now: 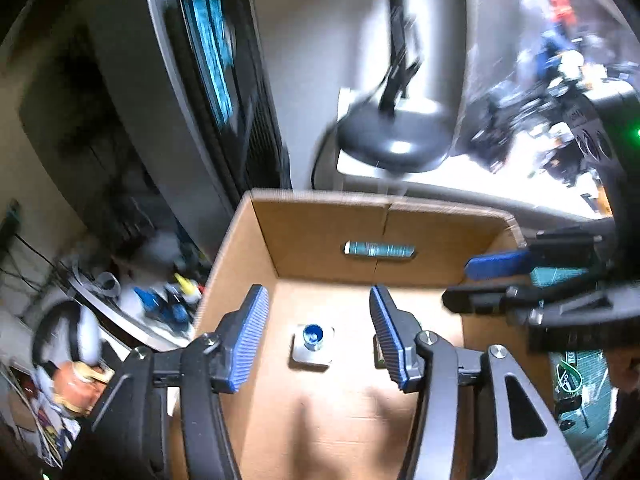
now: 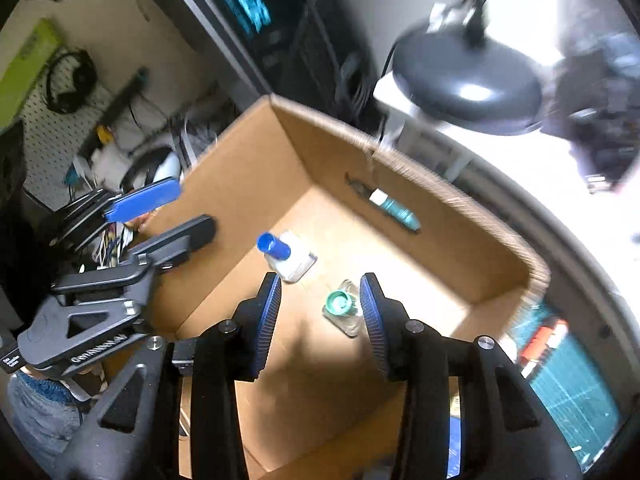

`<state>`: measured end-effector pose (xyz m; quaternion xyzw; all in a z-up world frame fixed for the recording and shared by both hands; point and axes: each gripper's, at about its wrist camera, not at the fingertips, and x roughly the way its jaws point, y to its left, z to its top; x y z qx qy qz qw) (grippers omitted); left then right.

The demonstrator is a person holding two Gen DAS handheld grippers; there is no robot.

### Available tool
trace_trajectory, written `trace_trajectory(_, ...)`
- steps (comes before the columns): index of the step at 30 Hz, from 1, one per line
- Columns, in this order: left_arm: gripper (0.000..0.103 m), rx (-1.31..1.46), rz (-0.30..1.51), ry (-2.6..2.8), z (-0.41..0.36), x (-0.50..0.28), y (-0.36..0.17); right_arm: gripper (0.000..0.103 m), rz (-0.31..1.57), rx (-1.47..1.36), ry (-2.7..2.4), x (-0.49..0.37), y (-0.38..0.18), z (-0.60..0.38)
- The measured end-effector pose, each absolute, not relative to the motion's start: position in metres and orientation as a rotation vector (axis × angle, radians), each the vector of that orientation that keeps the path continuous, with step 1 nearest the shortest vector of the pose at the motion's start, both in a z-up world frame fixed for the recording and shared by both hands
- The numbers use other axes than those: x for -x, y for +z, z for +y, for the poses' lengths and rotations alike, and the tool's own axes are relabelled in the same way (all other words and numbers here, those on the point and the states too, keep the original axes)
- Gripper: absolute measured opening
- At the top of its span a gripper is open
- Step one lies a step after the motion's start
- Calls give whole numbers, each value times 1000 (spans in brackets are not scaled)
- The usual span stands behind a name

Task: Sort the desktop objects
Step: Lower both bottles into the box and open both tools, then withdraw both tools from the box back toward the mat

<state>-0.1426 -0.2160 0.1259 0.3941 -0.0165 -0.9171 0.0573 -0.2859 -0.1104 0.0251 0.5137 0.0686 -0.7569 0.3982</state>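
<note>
Both tools [image 1: 318,334] [image 2: 320,316] hang open above the box [image 2: 460,196] floor.

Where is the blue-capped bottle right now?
The blue-capped bottle stands on the cardboard box floor, left of the green-capped bottle, under the open left gripper.

Your cardboard box [image 2: 248,184]: matt brown, corrugated edge showing along the rim. Blue-capped bottle [image 2: 289,258] and green-capped bottle [image 2: 344,312]: clear glossy bodies, smooth plastic caps. Lamp base [image 2: 468,88]: glossy black. Your gripper pads [image 1: 251,338]: ribbed blue; arms matt black, bright metal screws.
</note>
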Motion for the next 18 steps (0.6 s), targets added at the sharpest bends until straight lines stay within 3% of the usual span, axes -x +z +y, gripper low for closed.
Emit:
trace_trajectory(10,80,-747,-70,-2973,-178,51,131,42,46,-912,-2074,177,101,-35)
trace_trajectory(11,82,-712,-94,-2981,-173,40,132,45,49,-871,-2090,163,104,-31)
trace_trajectory(13,83,-650,-137,-2988,-162,22,132,64,54,-789,-2121,134,110,-24)
trace_trajectory(18,85,-590,-143,-2995,-143,-12,128,81,70,-638,-2190,69,121,2)
